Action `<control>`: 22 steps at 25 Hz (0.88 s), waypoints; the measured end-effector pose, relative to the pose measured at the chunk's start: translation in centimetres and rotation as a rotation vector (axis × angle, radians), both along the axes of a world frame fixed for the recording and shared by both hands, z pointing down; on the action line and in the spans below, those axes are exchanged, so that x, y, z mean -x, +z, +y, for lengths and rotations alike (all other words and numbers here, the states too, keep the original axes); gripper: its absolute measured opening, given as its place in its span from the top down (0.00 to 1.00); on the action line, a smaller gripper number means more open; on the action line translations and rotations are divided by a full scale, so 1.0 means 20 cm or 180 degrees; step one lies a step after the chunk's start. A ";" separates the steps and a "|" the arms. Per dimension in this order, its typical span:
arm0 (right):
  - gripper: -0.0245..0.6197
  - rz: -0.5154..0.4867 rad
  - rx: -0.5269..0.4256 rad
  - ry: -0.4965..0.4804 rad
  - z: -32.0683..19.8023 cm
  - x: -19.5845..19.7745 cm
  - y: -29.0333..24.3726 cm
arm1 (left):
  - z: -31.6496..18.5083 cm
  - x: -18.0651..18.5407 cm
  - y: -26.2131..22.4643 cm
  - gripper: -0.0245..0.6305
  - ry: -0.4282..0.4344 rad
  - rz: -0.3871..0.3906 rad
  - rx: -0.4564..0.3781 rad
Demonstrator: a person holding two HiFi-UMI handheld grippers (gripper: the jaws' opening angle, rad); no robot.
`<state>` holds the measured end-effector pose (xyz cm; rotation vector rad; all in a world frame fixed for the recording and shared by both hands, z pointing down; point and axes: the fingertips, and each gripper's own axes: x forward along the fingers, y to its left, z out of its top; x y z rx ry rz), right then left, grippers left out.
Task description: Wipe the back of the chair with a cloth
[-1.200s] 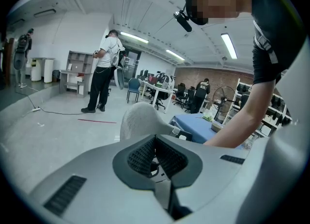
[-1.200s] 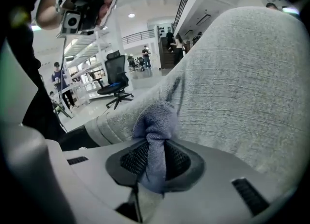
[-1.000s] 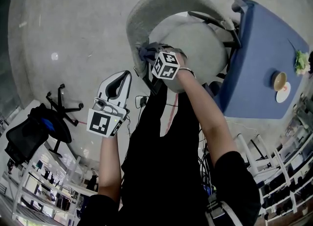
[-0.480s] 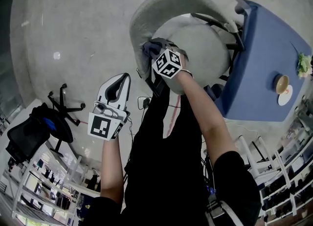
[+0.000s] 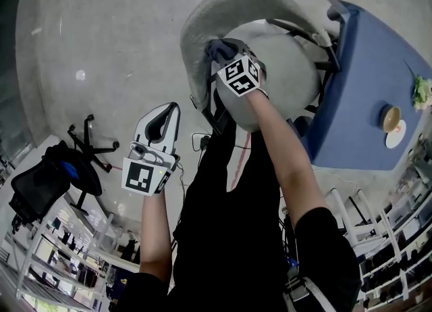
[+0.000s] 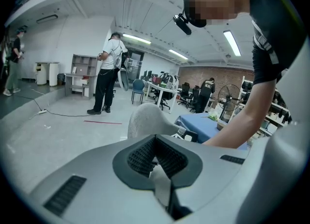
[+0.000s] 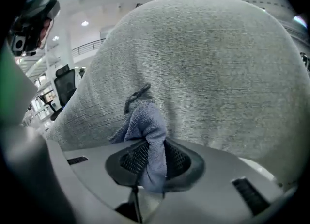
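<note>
My right gripper (image 7: 150, 157) is clamped on the blue-grey cloth (image 7: 145, 126), with a bunch of it standing up out of the jaws and pressed to the grey fabric chair back (image 7: 203, 72). In the head view the cloth (image 5: 217, 48) lies on the inner face of the chair back (image 5: 223, 7), toward its left end and just above the seat, with the right gripper (image 5: 219, 57) right behind it.

To wipe well, I judge only the cloth should meet the upholstery. The bunch is small, so I would angle the gripper to lead with the fabric and not the hard jaw tips. The chair back curves, so each stroke should follow that curve with light, even pressure, in overlapping passes from this end across to the far one. Woven fabric can drag on the cloth, so a firm pinch matters.

My left gripper (image 5: 169, 111) hangs well clear of the chair back, on its near side. Its jaws (image 6: 156, 157) are together with nothing between them.
</note>
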<state>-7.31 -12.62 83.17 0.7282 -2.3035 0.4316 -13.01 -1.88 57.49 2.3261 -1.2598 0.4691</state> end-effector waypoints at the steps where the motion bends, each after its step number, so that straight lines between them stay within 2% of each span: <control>1: 0.81 -0.0019 0.0019 0.0061 -0.02 -0.01 0.00 | 0.00 0.00 0.00 0.93 0.0001 -0.0001 -0.0002; 5: 0.81 -0.0022 0.0020 0.0196 -0.09 -0.07 0.01 | -0.01 0.00 0.01 0.93 0.0004 0.0003 0.0002; 11: 0.81 -0.0086 0.0064 0.0592 -0.22 -0.19 0.00 | -0.03 -0.03 0.02 0.93 0.0035 0.0020 0.0012; 15: 0.82 -0.0094 0.0073 0.0932 -0.31 -0.31 0.00 | -0.04 -0.03 0.02 0.93 0.0047 0.0024 0.0021; 22: 0.82 -0.0066 -0.0013 0.1317 -0.45 -0.55 -0.02 | -0.06 -0.05 0.02 0.93 0.0069 0.0024 0.0026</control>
